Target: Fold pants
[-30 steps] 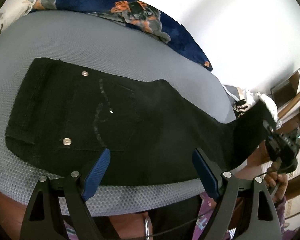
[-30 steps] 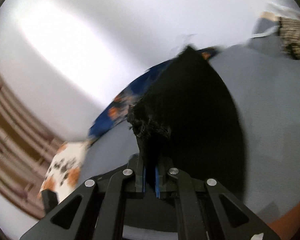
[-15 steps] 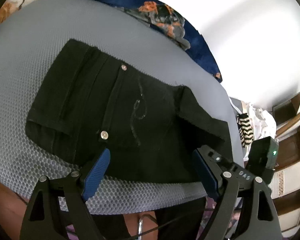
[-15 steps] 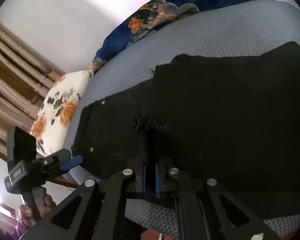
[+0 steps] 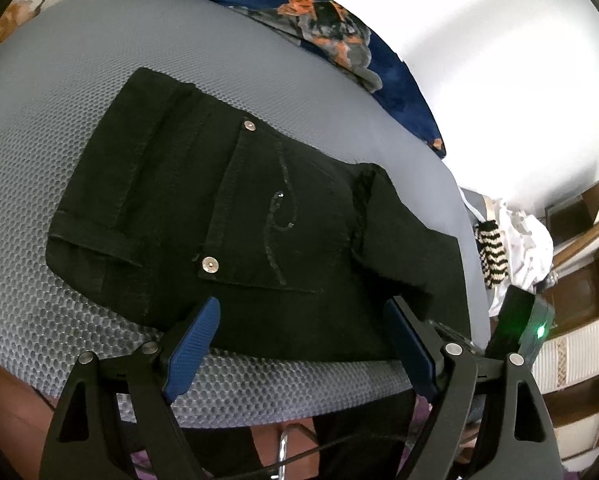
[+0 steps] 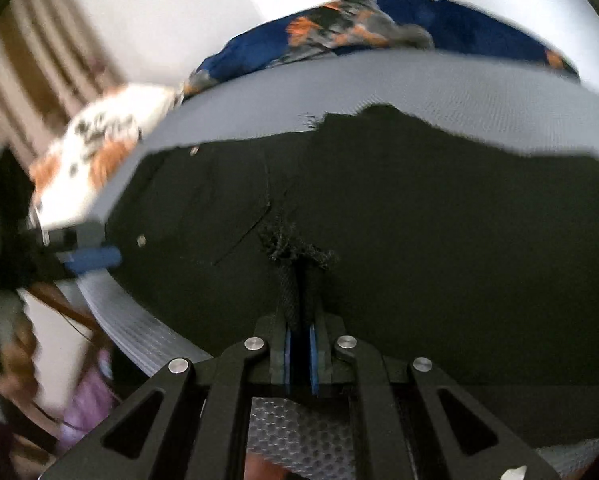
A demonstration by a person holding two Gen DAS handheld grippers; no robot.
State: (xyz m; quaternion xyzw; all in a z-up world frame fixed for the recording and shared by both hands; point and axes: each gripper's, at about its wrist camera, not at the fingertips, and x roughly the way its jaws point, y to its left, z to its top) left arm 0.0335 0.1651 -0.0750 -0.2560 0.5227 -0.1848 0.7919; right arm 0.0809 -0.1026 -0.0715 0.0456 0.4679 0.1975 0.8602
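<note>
The black pants (image 5: 227, 216) lie on the grey mesh surface (image 5: 59, 92), waistband to the left, back pocket with two metal rivets facing up. A leg end is folded back over the seat, its frayed hem (image 5: 363, 204) beside the pocket. My left gripper (image 5: 299, 344) is open and empty, hovering at the pants' near edge. My right gripper (image 6: 299, 344) is shut on the frayed hem (image 6: 295, 248) of the pants (image 6: 439, 216), holding it low over the folded fabric. The right gripper's body (image 5: 515, 324) shows in the left wrist view.
A blue floral blanket (image 5: 339, 28) lies along the far edge by the white wall. A white floral pillow (image 6: 95, 148) sits at the far left. A pile of white and striped clothes (image 5: 507, 240) and wooden furniture (image 5: 575, 280) stand to the right.
My right gripper has carried the leg hem from the right across to the left, folding the leg over the seat. The left gripper stayed open and moved little.
</note>
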